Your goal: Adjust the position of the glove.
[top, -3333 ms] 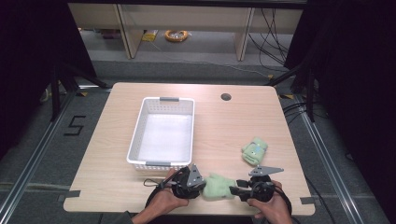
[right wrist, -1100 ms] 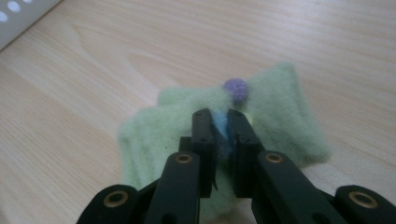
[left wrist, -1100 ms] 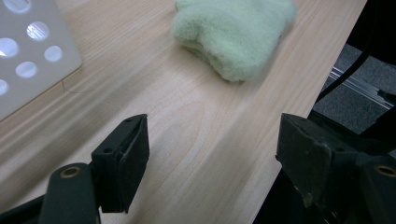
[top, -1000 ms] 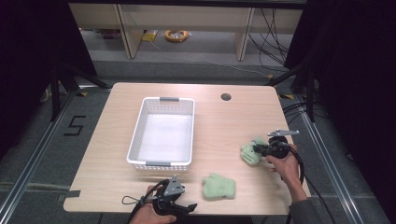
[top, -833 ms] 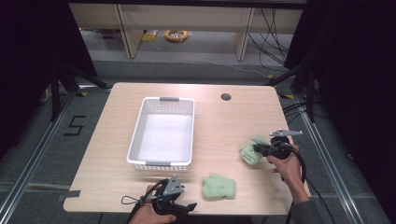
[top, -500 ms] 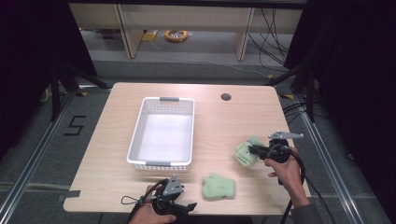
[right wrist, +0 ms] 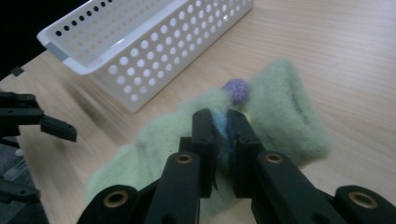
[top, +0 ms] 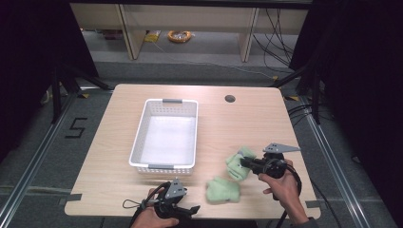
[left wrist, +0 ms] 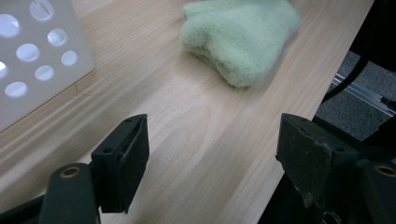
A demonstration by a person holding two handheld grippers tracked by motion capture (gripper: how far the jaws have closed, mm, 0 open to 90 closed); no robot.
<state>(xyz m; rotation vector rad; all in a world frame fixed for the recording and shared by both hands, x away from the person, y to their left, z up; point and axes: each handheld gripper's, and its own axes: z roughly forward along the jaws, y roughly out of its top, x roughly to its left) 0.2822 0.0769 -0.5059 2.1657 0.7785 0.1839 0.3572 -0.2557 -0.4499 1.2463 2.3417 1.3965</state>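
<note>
High view: the right gripper [top: 246, 163] is sitting at the table's [top: 247, 118] right front, its jaws clamping a fuzzy green sock [top: 239, 164]. Right gripper view: the two black jaws are pinching together on the sock [right wrist: 280, 116], with blue fabric squeezed between the pads and a small purple pompom [right wrist: 236, 90] just above the jaw tips. The sock is draping down from the jaws; whether its lower edge is touching the wood, cannot tell.

A second green sock [top: 222, 190] is lying flat near the table's front edge, between the two grippers. The left gripper [top: 192, 210] is resting at the front edge, jaws standing apart and holding nothing. Left gripper view: that second sock [left wrist: 243, 35] is lying ahead of the open jaws, apart from them.

The white perforated basket [top: 138, 142] is sitting left of centre, near both socks but touching neither.
</note>
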